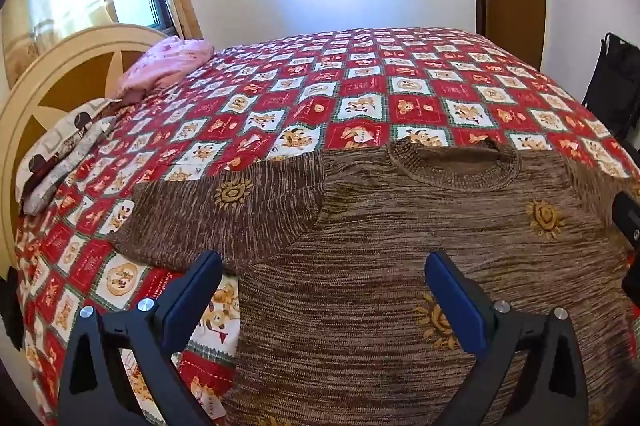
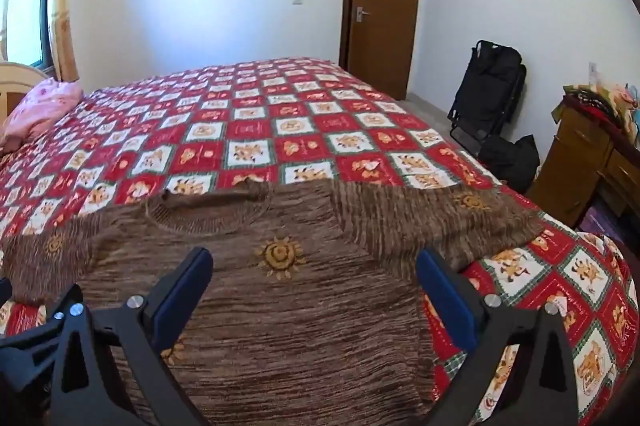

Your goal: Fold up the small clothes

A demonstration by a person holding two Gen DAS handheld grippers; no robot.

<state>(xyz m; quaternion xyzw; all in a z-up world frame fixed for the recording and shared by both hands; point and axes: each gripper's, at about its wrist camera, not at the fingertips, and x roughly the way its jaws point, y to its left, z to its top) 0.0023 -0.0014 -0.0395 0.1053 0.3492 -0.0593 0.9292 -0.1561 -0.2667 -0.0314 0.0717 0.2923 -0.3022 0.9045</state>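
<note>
Both sleeve ends of sweater (image 1: 400, 246) cut off.

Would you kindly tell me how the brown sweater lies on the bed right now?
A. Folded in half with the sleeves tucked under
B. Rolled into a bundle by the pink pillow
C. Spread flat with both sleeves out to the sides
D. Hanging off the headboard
C: the brown sweater lies flat on the bedspread, collar away from the cameras, a sleeve out at each side.

bed (image 1: 360, 74) | on it: brown sweater (image 1: 380, 258), pink pillow (image 1: 168, 64)
</note>
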